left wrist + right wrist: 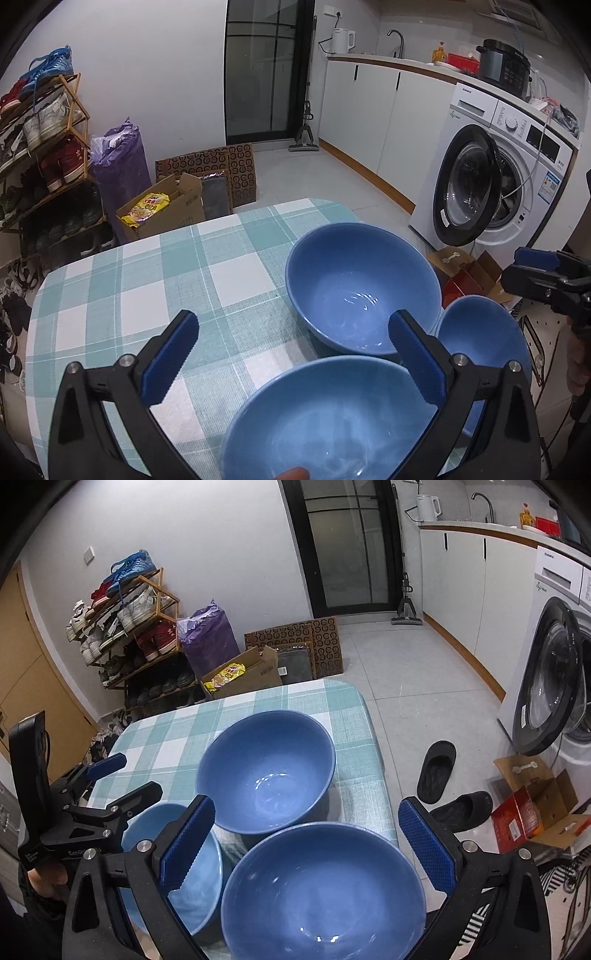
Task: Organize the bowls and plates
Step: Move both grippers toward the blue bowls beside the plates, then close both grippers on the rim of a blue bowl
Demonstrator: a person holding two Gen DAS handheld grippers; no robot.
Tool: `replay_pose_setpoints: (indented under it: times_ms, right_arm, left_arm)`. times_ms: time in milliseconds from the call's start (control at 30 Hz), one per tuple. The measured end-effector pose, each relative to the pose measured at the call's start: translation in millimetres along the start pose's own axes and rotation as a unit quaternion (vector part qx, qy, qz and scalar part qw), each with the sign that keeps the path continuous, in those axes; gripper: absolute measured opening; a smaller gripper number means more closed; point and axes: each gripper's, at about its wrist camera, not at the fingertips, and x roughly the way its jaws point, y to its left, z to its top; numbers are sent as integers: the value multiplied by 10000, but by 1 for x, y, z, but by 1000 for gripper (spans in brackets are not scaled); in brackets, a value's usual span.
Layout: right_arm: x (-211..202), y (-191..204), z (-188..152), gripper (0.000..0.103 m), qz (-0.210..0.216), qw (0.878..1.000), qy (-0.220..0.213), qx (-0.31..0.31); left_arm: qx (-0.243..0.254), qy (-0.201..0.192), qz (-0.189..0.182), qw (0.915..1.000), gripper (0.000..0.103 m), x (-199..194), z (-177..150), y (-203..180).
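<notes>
- Progress, as judged from the layout: nothing looks stacked or sorted yet. Three blue bowls sit separately on the table, each open side up, none nested inside another. No plates are in view in either camera.
- Far bowl: large, deep, glossy blue, standing upright near the middle of the checked teal-and-white cloth; empty, with light glinting on its bottom.
- Near bowl: similar in size and colour, sitting toward the table's right edge and just beside the far bowl; whether the rims touch is unclear.
- Small bowl: paler blue, shallower-looking, lying to the left of the near bowl in the right wrist view, partly hidden behind a finger.
- Right hand-held gripper: jaws spread wide, holding nothing, poised over the near bowl with its rim lying between the fingers.
- Left hand-held gripper: likewise spread and empty, hovering above the bowl cluster from the other side.
- Remaining work, as a judgement: all of it, likely nesting the bowls by size.
- Handling note: the glazed surfaces look slick; a rim pinch probably needs a firm bite.
</notes>
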Motion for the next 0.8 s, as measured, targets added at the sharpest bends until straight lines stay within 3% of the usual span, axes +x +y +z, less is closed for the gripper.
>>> replay_pose_setpoints:
  times_ms: [200,500,600,667,800]
  right_arm:
    - [21,-4,5,100,-40,9999,112,55]
    - [46,-12,10,89,-37,9995,276,140]
    - [57,-16,10,84,-15,9991,395,177]
    - [63,-17,10,78,-25,9988,456,190]
    - [73,-19,8,76,33,9983,544,214]
  left_arm:
    - [43,126,-1,9999,103,21,4,1]
    - [42,386,-1,9992,100,46,5,0]
    - [82,606,-132,9980,88,55,5,-2]
    - [99,676,-161,9975,86,57,5,-4]
    - [108,739,-293,9968,79,59,5,-7]
